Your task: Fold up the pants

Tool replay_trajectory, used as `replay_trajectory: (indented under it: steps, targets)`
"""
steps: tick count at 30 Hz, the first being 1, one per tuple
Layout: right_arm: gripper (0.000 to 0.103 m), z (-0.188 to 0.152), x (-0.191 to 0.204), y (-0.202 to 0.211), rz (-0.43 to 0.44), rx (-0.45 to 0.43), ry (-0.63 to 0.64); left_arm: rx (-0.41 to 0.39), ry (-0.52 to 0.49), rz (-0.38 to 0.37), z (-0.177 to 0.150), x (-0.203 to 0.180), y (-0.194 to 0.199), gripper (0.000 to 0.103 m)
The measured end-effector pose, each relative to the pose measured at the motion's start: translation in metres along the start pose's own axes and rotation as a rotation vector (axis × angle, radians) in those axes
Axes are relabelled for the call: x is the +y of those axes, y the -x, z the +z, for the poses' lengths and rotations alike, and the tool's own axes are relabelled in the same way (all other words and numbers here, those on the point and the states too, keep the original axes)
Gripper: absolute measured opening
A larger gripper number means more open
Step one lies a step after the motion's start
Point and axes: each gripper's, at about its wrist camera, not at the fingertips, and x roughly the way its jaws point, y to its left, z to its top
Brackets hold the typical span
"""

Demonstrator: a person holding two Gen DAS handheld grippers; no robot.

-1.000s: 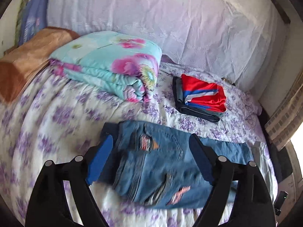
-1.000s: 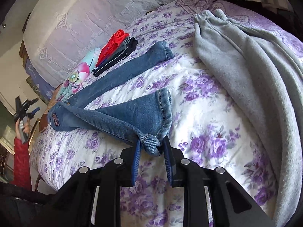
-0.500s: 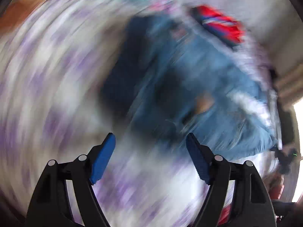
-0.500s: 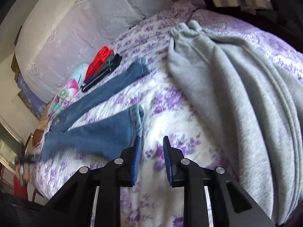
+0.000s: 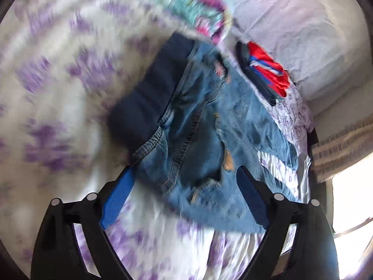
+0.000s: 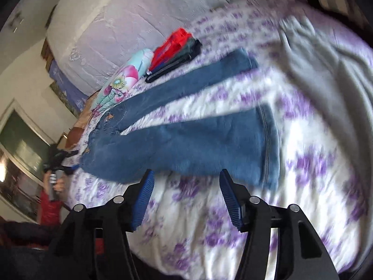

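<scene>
Now both grippers are hovering over the jeans [image 6: 186, 140] on the bed [image 6: 209, 221]: left [image 5: 184, 182] jaws wide, right [image 6: 186, 182] jaws just opening, nothing gripped.

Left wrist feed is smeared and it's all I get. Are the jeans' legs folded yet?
Observer: No. The right wrist view shows the jeans flat on the bedspread, legs spread in a V.
Operator: Right gripper gripping a hem?
Observer: No. The right gripper is open; its fingers have just been opening, with nothing between them.
Operator: Other clothes nearby?
Observer: Grey sweatpants lie beyond the hems.
</scene>
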Motion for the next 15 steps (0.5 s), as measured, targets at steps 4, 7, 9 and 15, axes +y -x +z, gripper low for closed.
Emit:
replay_trajectory:
  steps: [4,7,9,15]
  targets:
    - [0.06,-0.014,-0.042,-0.008,0.087,0.057,-0.24,-0.042,0.028,-0.012,0.005,0.004,-0.015,0.089]
    - [0.06,-0.021,-0.067,-0.024,0.174,0.029,-0.397,-0.055,0.037,-0.008,0.002,0.004,-0.015,0.089]
    - [0.06,-0.02,-0.072,-0.028,0.21,-0.018,-0.465,-0.064,0.023,0.018,0.0,0.003,-0.013,0.082]
    - [0.062,0.0,-0.06,-0.042,0.189,-0.079,-0.471,-0.094,0.087,0.016,0.002,0.019,-0.011,0.043]
